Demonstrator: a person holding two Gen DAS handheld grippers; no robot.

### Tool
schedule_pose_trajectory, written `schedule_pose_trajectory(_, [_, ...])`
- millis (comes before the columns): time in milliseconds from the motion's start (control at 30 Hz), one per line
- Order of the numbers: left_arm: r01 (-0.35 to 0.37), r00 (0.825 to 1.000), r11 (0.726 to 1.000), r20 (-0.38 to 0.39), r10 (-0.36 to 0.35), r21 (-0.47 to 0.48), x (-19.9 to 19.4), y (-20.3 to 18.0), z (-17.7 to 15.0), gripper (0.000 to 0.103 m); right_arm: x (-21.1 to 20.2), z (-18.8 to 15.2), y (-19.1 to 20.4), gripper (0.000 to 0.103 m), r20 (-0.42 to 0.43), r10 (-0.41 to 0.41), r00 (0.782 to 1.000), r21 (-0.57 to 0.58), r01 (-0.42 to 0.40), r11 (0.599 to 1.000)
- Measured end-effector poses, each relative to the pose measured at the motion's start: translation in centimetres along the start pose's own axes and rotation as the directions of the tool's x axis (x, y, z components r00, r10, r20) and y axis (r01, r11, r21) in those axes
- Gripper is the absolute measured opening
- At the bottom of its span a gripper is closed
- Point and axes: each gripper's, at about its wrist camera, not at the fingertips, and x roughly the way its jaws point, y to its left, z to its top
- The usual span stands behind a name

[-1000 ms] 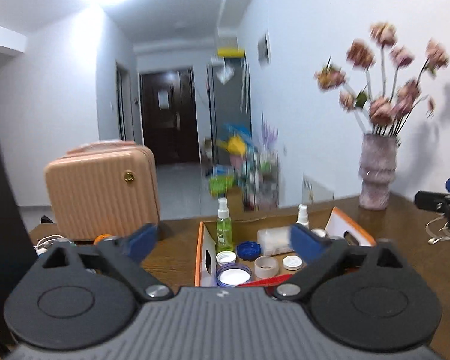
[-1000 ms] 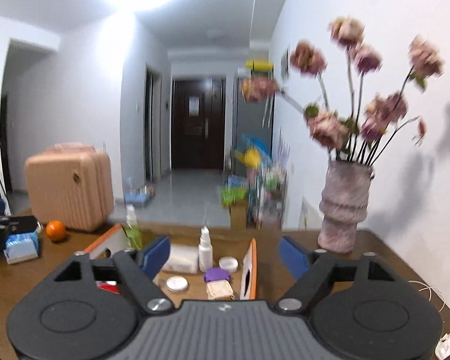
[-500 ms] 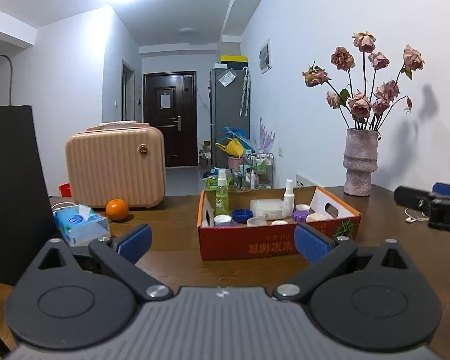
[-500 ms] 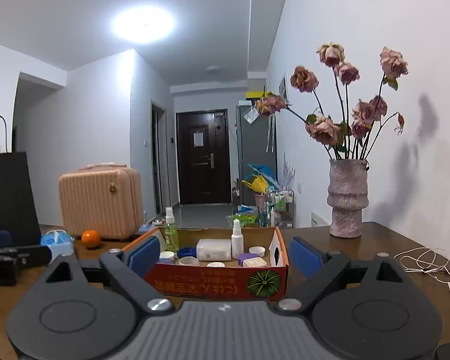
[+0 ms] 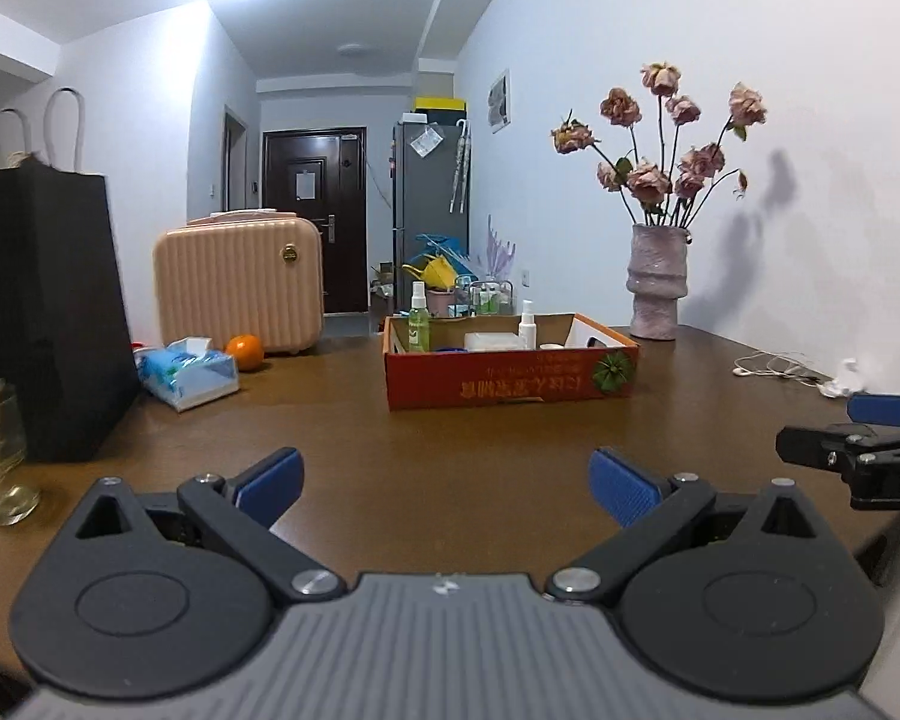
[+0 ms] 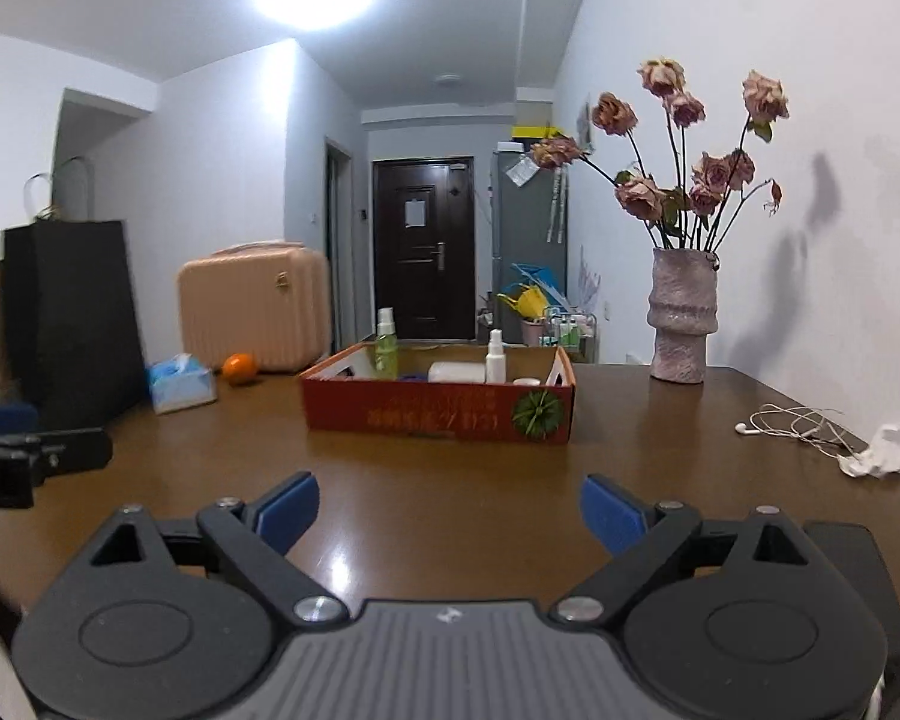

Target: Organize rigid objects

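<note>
at the worktop's (image 5: 450, 468) near edge, both tools, left (image 5: 444, 483) and right (image 6: 449, 507), gape wide, empty, well short of the box (image 5: 510, 381); sorting looks done or unbegun, reach next.

Bare brown wooden tabletop (image 6: 450, 468) is lying open up to the red cardboard box (image 6: 438, 414); black paper bag (image 5: 42, 312) is crowding the left.

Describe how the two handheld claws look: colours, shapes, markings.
Both match. The left claw and right claw have black angular linkage arms with silver pivot screws, blue ribbed pads, round black discs either side, and a grey ridged body. White lettering marks the side.
</note>
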Motion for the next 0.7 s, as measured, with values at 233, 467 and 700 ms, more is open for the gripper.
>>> schedule_pose_trajectory(233, [-0.101, 0.994, 0.995, 0.046, 0.101, 0.005, -4.8, -0.8, -2.3, 0.103, -6.2, -3.3, 2.4, 0.100, 0.006, -0.024, 1.000, 0.065, 0.024, 0.998])
schedule_pose_trajectory(467, [-0.072, 0.996, 0.997, 0.045, 0.071, 0.028, -4.8, -1.4, -1.9, 0.103, -6.8, -3.4, 3.3, 0.101, 0.033, -0.013, 0.999, 0.049, 0.012, 0.999])
schedule_pose_trajectory(700, [-0.074, 0.996, 0.997, 0.050, 0.072, 0.032, -4.6, -1.4, -1.8, 0.103, -6.5, -3.1, 3.0, 0.101, 0.025, -0.015, 1.000, 0.060, 0.014, 0.998])
